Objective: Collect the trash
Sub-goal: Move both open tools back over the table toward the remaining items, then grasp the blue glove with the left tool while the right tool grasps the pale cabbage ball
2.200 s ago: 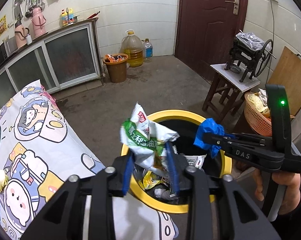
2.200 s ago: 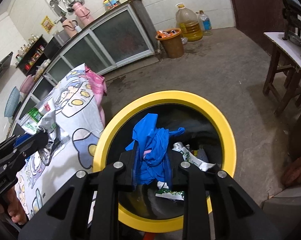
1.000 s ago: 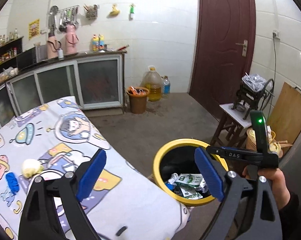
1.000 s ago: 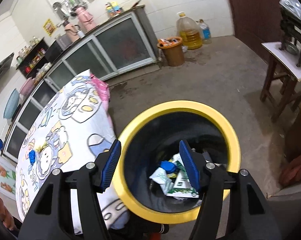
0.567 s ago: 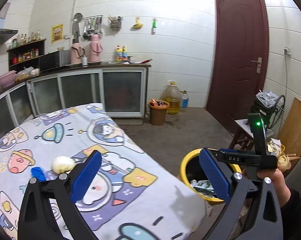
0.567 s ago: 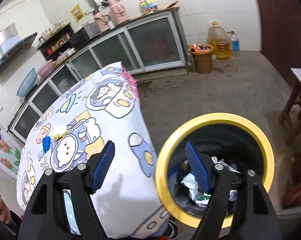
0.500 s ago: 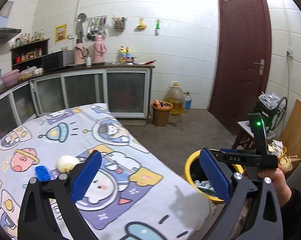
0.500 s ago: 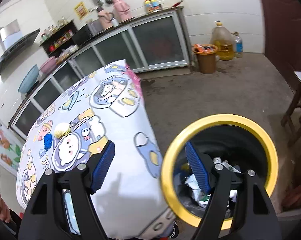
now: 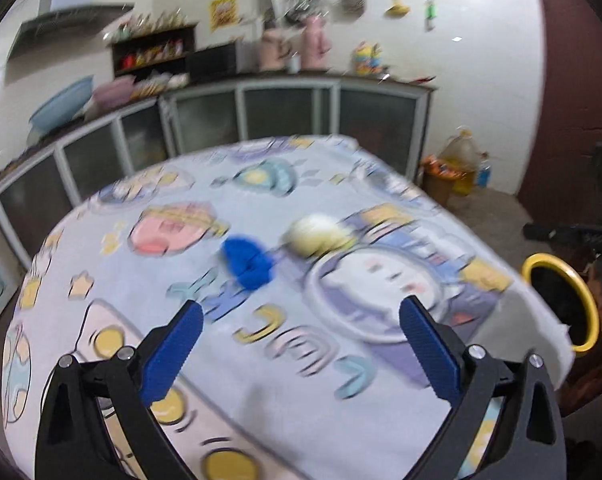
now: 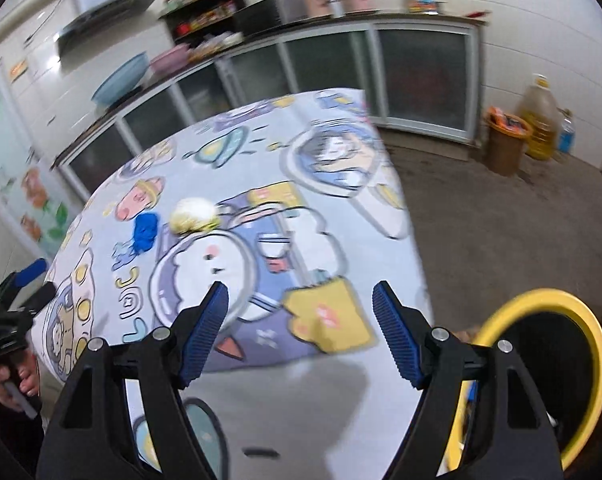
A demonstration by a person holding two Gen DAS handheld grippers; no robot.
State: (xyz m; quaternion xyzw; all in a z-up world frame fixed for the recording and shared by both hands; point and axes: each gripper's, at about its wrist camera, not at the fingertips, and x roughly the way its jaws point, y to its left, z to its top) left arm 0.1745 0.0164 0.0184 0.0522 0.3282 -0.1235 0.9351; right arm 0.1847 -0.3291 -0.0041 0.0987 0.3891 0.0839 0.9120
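Observation:
A crumpled blue scrap and a pale yellow wad lie side by side on the table with the cartoon cloth. My left gripper is open and empty, above the cloth, short of the blue scrap. My right gripper is open and empty over the table's near edge; the blue scrap and the yellow wad lie further off to its left. The yellow-rimmed bin stands on the floor at the right, and it also shows in the left wrist view.
Glass-front cabinets with basins and flasks on top run along the back wall. A brown pail and an oil jug stand on the floor by the wall. A dark red door is at the right. Both views are motion-blurred.
Both grippers let their trash go into the bin, opened, and have swung left from the bin to over the table, closer to the blue scrap and yellow wad.

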